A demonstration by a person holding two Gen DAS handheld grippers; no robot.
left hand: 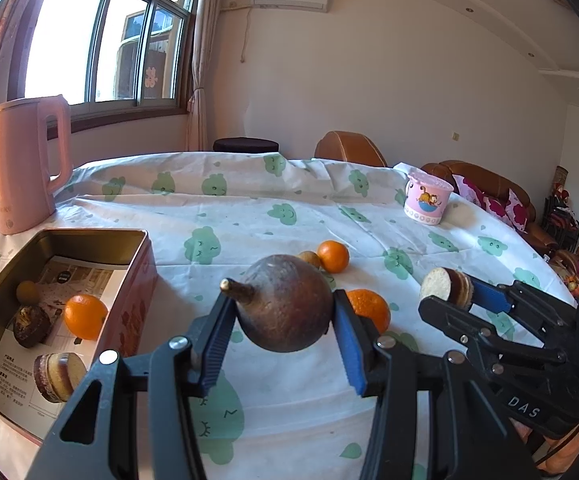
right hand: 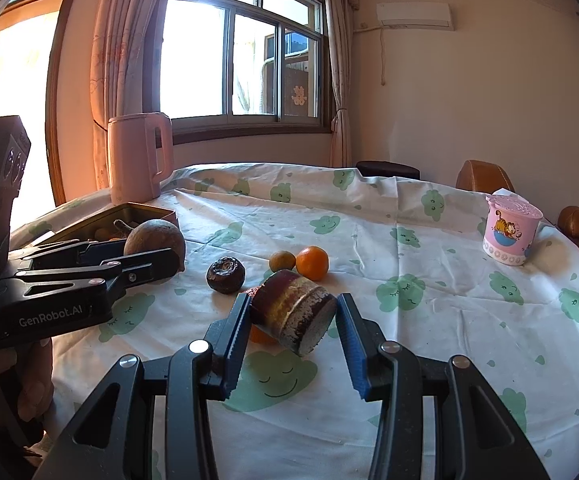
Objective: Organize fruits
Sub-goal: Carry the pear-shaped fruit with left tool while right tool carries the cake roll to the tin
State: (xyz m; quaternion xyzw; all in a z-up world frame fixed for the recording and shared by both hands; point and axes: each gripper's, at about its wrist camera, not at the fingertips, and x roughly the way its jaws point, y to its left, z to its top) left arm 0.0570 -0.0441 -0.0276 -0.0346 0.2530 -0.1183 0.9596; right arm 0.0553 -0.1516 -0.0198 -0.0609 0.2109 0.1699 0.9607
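Left wrist view has the left gripper (left hand: 285, 320) clamped on a big brown pear-shaped fruit (left hand: 285, 304), stem pointing left, jaws pressing both its sides, held clear above the counter (left hand: 249, 208). The open metal tin (left hand: 89, 240) sits just to its left, already holding an orange (left hand: 85, 316), a dark shrivelled fruit (left hand: 31, 326), a layered cut chunk (left hand: 59, 376) and a small round fruit at the back. Over in the right wrist view the right gripper (right hand: 293, 320) has its jaws closed on another layered cut chunk (right hand: 295, 312), tilted, dark rind out.

Still loose on the cloth: an orange (right hand: 312, 263) touching a small greenish-brown fruit (right hand: 281, 261), a dark wrinkled fruit (right hand: 225, 274), and one more orange (left hand: 369, 308) right behind the left jaws.

My guess is both loads go into the tin next. Tips: swing the brown fruit over the tin wall with room to spare, and lower it into the bare back corner so it doesn't squash anything. One hand at a time, since the grippers sit close together. Watch the pink kettle (left hand: 25, 164) just behind the tin.
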